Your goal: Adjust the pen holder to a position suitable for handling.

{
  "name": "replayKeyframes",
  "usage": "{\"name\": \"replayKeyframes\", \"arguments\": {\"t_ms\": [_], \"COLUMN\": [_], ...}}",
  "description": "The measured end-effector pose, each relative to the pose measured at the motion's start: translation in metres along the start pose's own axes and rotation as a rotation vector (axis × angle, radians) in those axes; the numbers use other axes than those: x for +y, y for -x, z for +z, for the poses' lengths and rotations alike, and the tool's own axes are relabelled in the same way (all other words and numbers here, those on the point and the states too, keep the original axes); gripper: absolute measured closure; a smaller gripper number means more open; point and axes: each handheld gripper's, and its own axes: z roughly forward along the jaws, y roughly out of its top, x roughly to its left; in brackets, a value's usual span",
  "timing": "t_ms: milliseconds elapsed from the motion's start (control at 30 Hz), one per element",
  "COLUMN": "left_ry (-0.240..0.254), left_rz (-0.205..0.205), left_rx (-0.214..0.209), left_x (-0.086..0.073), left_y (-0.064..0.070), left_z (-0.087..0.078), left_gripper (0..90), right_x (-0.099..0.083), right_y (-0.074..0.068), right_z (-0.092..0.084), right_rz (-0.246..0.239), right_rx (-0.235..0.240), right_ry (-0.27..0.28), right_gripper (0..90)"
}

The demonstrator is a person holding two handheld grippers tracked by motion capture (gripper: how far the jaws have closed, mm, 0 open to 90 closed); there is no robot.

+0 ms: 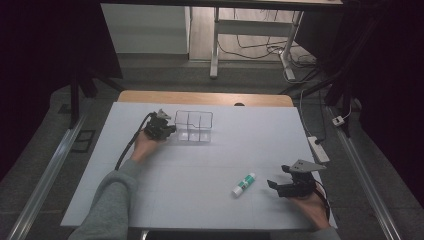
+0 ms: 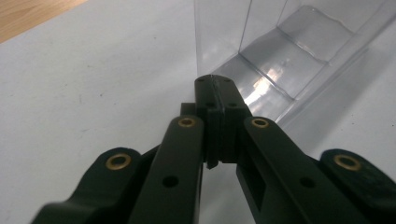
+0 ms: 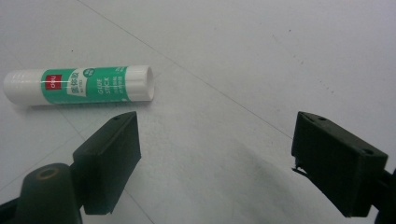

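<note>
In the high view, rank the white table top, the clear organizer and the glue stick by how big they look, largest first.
1. White table top, by far the largest.
2. Clear organizer, at the far side.
3. Glue stick, smallest, though it lies nearer the camera than the organizer, so this order is safe.

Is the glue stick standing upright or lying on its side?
Lying on its side. The glue stick rests flat on the white table, label facing up, just beyond the open right gripper and apart from it.

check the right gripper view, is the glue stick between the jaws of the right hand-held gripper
No, the glue stick lies on the white table beyond the left jaw of the open right hand-held gripper, with nothing between the jaws.
</note>
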Motion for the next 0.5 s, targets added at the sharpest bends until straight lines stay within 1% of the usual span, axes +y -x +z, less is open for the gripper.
{"name": "replayKeyframes", "arguments": {"t_ms": [133,167,333,500], "left_ry": [0.000,-0.004,-0.004,-0.006], "left_rz": [0.003,0.008,0.033,0.034], "left_rx": [-0.007,-0.016,-0.026,-0.028], "left_x": [0.003,0.003,0.005,0.007], "left_y": [0.004,0.005,0.011,0.013], "left_z": [0.003,0.004,0.006,0.008], "left_gripper": [89.1,89.1,89.1,89.1], "right_x": [0.000,0.000,0.000,0.000], "right_y": [0.000,0.000,-0.001,0.000], "right_z": [0.000,0.000,0.000,0.000], "right_rz": [0.001,0.001,-0.007,-0.006], "right_rx": [0.000,0.001,-0.005,-0.003], "right_ry": [0.000,-0.001,-0.002,-0.004], "right_gripper": [14.9,14.9,15.0,14.9]}}
